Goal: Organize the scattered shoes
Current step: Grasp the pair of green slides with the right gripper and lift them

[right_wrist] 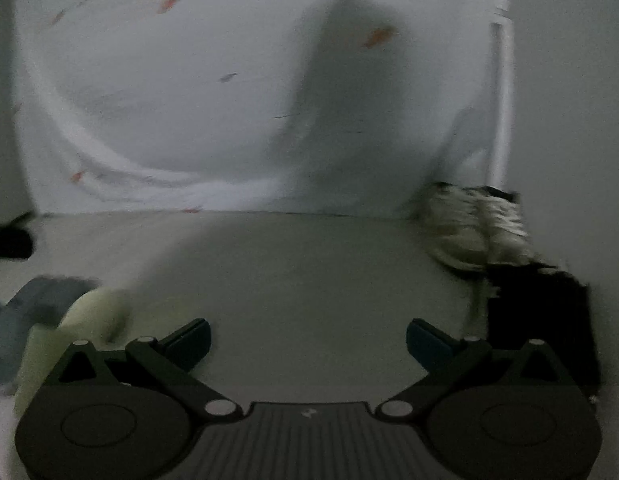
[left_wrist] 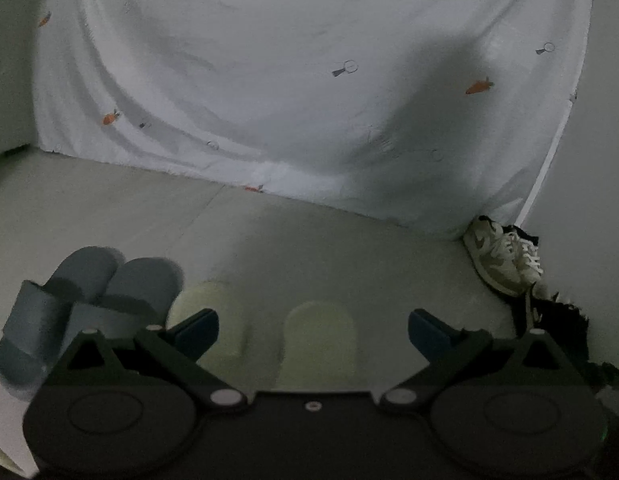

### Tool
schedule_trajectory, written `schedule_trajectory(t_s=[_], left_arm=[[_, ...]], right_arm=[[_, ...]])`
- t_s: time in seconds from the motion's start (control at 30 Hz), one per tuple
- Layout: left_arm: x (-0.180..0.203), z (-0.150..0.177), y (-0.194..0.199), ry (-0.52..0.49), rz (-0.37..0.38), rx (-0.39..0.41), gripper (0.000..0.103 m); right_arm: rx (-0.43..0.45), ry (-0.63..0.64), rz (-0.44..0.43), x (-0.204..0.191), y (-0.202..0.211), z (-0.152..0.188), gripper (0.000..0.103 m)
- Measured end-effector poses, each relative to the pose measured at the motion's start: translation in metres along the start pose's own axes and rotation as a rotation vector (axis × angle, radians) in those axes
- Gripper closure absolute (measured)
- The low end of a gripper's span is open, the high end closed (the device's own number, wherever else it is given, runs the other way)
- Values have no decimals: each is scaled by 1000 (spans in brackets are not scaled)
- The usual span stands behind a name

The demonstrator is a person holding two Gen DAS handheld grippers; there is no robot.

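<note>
In the left wrist view, a pair of blue-grey slides point(left_wrist: 73, 304) lies side by side on the pale floor at the left. Two pale yellow slides point(left_wrist: 321, 344) lie to their right, a small gap between them. My left gripper point(left_wrist: 313, 336) hangs open above the yellow pair, holding nothing. White and grey sneakers point(left_wrist: 505, 256) rest by the sheet's right corner. In the blurred right wrist view, my right gripper point(right_wrist: 307, 344) is open over bare floor. A yellow slide point(right_wrist: 89, 320) and a blue slide point(right_wrist: 37, 300) lie to its left, the sneakers point(right_wrist: 473, 228) at the far right.
A white sheet with carrot prints point(left_wrist: 269, 80) hangs behind the floor as a backdrop. A dark object point(right_wrist: 545, 320) sits at the right, below the sneakers. A white post point(right_wrist: 499, 100) stands at the sheet's right edge. A dark shape point(right_wrist: 9, 240) shows at the left edge.
</note>
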State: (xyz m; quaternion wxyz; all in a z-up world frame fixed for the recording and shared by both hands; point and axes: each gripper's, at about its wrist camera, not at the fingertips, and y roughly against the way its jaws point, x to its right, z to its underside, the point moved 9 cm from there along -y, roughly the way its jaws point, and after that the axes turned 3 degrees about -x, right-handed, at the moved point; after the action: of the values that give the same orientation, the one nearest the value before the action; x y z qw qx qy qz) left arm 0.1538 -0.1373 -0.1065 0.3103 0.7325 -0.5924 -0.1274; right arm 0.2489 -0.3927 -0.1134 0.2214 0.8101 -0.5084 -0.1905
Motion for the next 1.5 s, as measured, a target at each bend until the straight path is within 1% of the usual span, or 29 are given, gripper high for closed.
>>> schedule_trajectory(t_s=[0.07, 0.13, 0.2, 0.27, 0.33, 0.37, 0.4, 0.47, 0.57, 0.67, 0.77, 0.97, 1.03, 1.13, 1.2, 1.33, 1.4, 1.5], left_arm=[[-17, 6, 7, -25, 20, -23, 1], [-32, 9, 16, -41, 35, -34, 1], [-45, 10, 23, -51, 53, -41, 1], [-69, 12, 28, -67, 65, -56, 1], [-87, 12, 31, -81, 71, -61, 1], [-95, 12, 33, -88, 74, -62, 1], [-102, 12, 35, -93, 75, -62, 1], [-115, 13, 38, -104, 78, -63, 1], [-140, 17, 43, -132, 77, -70, 1], [-160, 20, 45, -171, 73, -79, 1], [-175, 19, 44, -210, 61, -89, 1], [-193, 14, 38, -243, 67, -100, 1], [-194, 13, 37, -251, 72, -99, 1], [-193, 11, 37, -258, 77, -94, 1], [-193, 8, 35, -252, 67, -91, 1], [-185, 2, 32, -237, 63, -76, 1], [-177, -3, 31, -233, 58, -62, 1], [-168, -10, 26, -225, 41, -62, 1]], right_arm=[[4, 32, -30, -30, 6, 11, 7], [15, 61, -45, -60, 12, 24, 8], [-11, 93, -72, -94, 14, 37, 14], [-47, 123, -102, -127, 12, 51, 14], [-73, 133, -125, -152, 9, 62, 16], [-86, 135, -138, -164, 6, 67, 19], [-90, 137, -141, -175, 2, 71, 23], [-92, 145, -138, -197, -6, 79, 25], [-80, 165, -107, -216, -25, 86, 31], [-62, 148, -80, -225, -37, 92, 35], [-42, 94, -47, -223, -49, 93, 35], [24, 20, 12, -218, -65, 88, 36], [45, 10, 27, -218, -70, 85, 41], [48, 25, 26, -223, -69, 84, 58], [48, 19, 21, -224, -65, 80, 79], [40, -18, 18, -218, -62, 62, 80], [40, -2, 30, -215, -62, 54, 79], [61, -9, 45, -202, -54, 39, 78]])
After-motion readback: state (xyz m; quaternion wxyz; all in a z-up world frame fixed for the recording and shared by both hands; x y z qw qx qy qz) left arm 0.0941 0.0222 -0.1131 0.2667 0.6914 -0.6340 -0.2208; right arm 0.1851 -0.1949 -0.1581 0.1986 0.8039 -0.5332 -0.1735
